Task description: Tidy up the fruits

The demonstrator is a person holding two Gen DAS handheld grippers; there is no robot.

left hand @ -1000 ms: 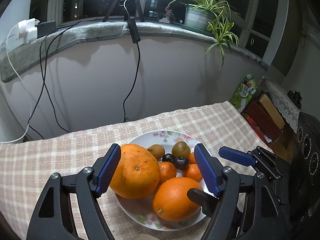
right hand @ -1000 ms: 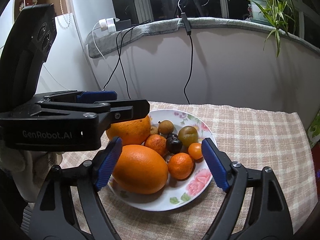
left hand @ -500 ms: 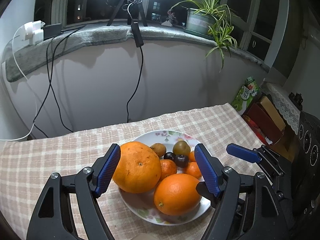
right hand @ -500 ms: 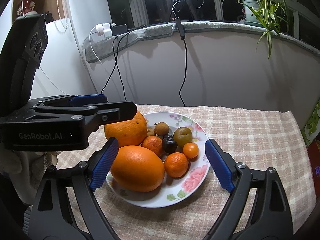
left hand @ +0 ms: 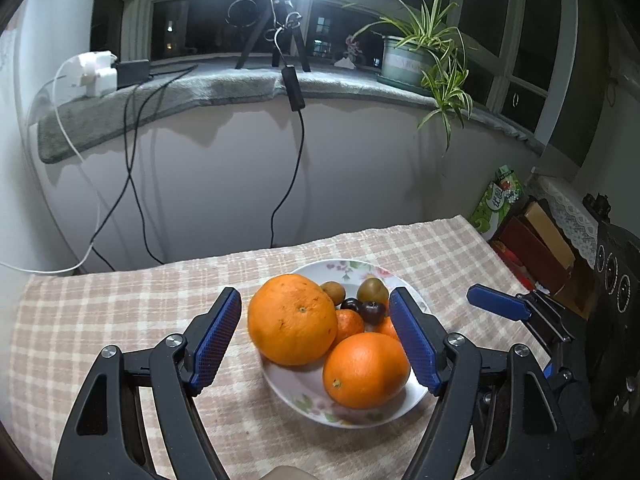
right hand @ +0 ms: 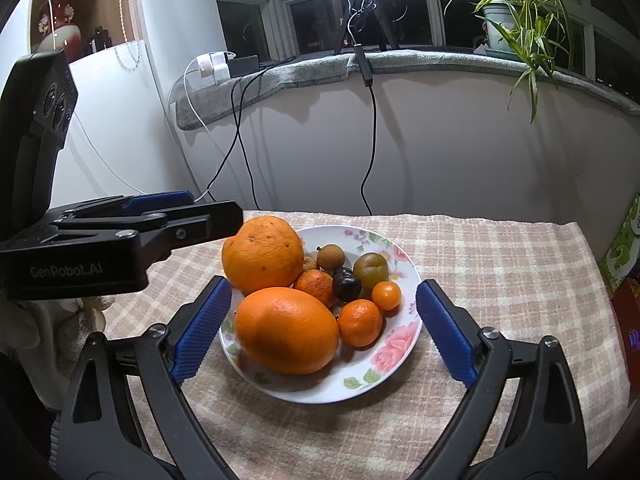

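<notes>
Fingers [right hand: 444, 334] of both grippers angle down, spread around fruit plate [right hand: 396, 364].

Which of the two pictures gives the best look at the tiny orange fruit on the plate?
The right wrist view: the tiny orange fruit sits in the open there. In the left wrist view only a sliver of it shows, behind the left tool's finger.

Bare tablecloth [right hand: 500, 264] right of plate [right hand: 384, 376]; left gripper [right hand: 224, 220] crowds its left.
</notes>
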